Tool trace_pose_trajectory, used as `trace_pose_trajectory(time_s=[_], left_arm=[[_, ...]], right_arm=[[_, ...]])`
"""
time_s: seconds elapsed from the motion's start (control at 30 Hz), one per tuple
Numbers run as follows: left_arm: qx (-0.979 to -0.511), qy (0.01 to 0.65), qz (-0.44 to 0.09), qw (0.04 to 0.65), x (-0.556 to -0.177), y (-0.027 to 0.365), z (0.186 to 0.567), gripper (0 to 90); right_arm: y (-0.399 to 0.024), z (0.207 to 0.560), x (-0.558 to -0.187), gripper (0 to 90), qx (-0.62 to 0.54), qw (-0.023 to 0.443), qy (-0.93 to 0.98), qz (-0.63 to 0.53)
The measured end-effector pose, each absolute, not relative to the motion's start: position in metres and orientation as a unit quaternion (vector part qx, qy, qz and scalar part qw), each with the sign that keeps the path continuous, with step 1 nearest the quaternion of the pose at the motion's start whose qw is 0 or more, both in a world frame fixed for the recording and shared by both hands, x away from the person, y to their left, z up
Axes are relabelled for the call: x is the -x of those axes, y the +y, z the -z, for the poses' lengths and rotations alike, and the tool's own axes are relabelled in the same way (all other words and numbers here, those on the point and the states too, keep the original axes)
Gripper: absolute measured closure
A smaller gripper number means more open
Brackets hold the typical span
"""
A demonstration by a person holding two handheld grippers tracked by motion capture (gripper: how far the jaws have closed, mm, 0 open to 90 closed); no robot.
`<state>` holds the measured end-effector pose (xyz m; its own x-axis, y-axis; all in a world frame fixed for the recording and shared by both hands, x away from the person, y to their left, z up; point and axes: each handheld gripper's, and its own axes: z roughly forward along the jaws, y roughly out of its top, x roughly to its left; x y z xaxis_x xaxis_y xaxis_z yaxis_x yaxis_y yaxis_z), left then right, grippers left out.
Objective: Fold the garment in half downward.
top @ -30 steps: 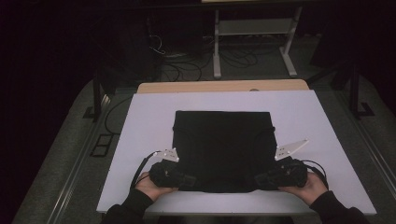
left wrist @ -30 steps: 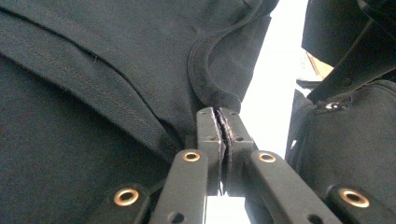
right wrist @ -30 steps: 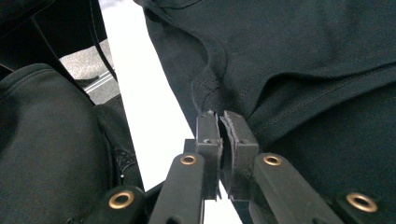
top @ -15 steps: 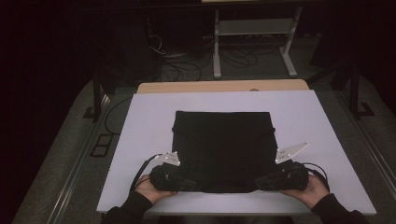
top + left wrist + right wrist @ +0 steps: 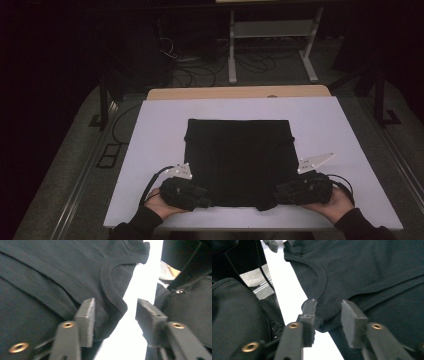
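Observation:
A black garment (image 5: 240, 160), folded into a rectangle, lies flat in the middle of the white table (image 5: 150, 150). My left gripper (image 5: 202, 199) rests at its near left corner and my right gripper (image 5: 279, 194) at its near right corner, each held in a hand. In the left gripper view the jaws (image 5: 115, 306) have just been opening; the garment's (image 5: 50, 277) curved hem lies loose between them over the white table. In the right gripper view the jaws (image 5: 329, 305) have also just been opening, and a fold of the garment (image 5: 374, 270) lies between the pads, which do not press on it.
White table surface lies bare to the left and right of the garment and beyond it. A wooden tabletop edge (image 5: 240, 92) adjoins the far side. On the dark floor behind stand a metal frame (image 5: 270, 45) and loose cables (image 5: 200, 70).
Both hands stay at the garment's near corners, and the garment lies where it lay. No other difference shows in the high view.

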<state>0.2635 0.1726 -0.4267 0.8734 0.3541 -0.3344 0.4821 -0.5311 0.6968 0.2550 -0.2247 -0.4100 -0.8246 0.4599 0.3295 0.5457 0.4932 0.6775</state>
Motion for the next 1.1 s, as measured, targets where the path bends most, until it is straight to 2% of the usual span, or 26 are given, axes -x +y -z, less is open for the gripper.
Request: trace_pose_trajectory(time_s=[0.1, 0.37, 0.53, 0.73, 1.0, 1.1], left_arm=[[-0.869, 0.243, 0.054, 0.428, -0.262, 0.173, 0.425, 33.9], [-0.862, 0.254, 0.022, 0.439, -0.262, 0.175, 0.424, 11.9], [-0.853, 0.274, 0.003, 0.443, -0.264, 0.179, 0.424, 0.3], [-0.842, 0.285, -0.019, 0.458, -0.263, 0.188, 0.421, 0.0], [-0.839, 0.29, -0.028, 0.46, -0.26, 0.194, 0.422, 0.0], [-0.837, 0.29, -0.03, 0.463, -0.259, 0.195, 0.422, 0.0]], right_arm=[[-0.227, 0.408, -0.256, 47.2, 0.296, 0.042, -0.858, 0.417], [-0.228, 0.402, -0.259, 23.8, 0.307, 0.025, -0.842, 0.443], [-0.226, 0.398, -0.261, 13.9, 0.311, 0.008, -0.836, 0.452], [-0.221, 0.393, -0.265, 11.3, 0.309, 0.002, -0.834, 0.458], [-0.215, 0.387, -0.276, 0.2, 0.323, -0.005, -0.834, 0.447], [-0.21, 0.384, -0.283, 0.0, 0.324, -0.013, -0.834, 0.446]])
